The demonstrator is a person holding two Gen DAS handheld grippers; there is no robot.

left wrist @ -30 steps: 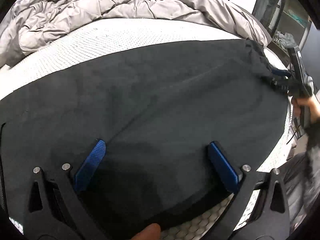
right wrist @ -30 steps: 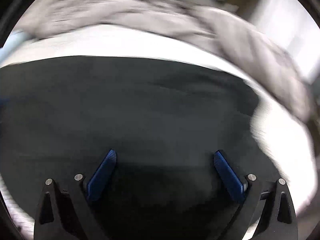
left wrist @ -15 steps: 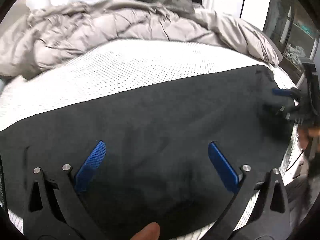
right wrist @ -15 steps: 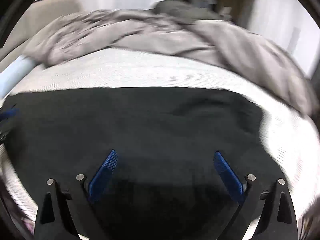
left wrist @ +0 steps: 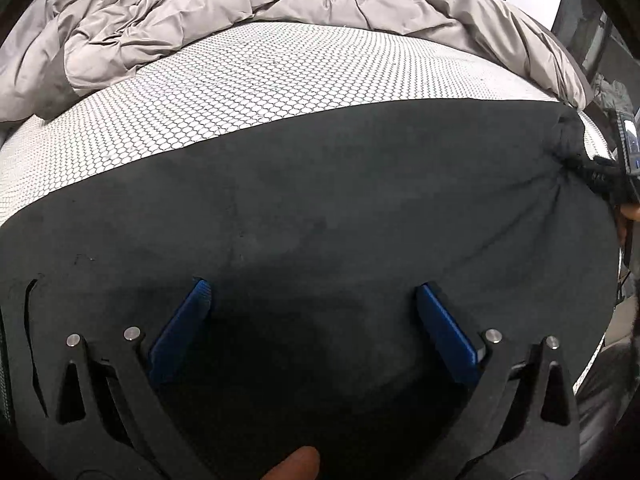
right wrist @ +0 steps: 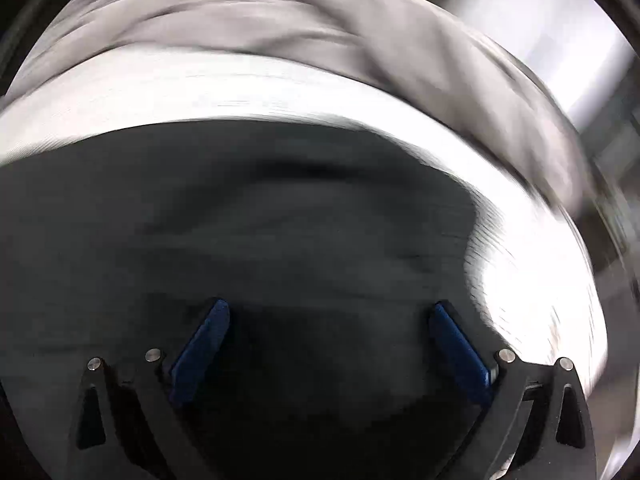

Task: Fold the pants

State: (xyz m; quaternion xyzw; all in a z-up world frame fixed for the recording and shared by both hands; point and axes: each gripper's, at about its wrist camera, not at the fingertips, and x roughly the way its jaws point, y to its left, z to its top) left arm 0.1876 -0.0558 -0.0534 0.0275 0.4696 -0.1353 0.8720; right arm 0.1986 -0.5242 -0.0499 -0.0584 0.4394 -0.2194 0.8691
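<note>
The black pants lie spread flat across the near part of the white mattress. My left gripper is open and empty, its blue fingers just above the near edge of the cloth. My right gripper is open in its own blurred view, over the pants near their right end. In the left wrist view the right gripper sits at the pants' far right corner, where the cloth is bunched with creases running toward it.
A crumpled grey duvet is piled along the far side of the mattress. The bed's right edge drops off beside the right gripper, with shelves and clutter beyond. A fingertip shows at the bottom.
The pants have shifted toward me, baring more white mattress behind them. The cloth at the right corner now shows tension creases. The right wrist view swings and blurs.
</note>
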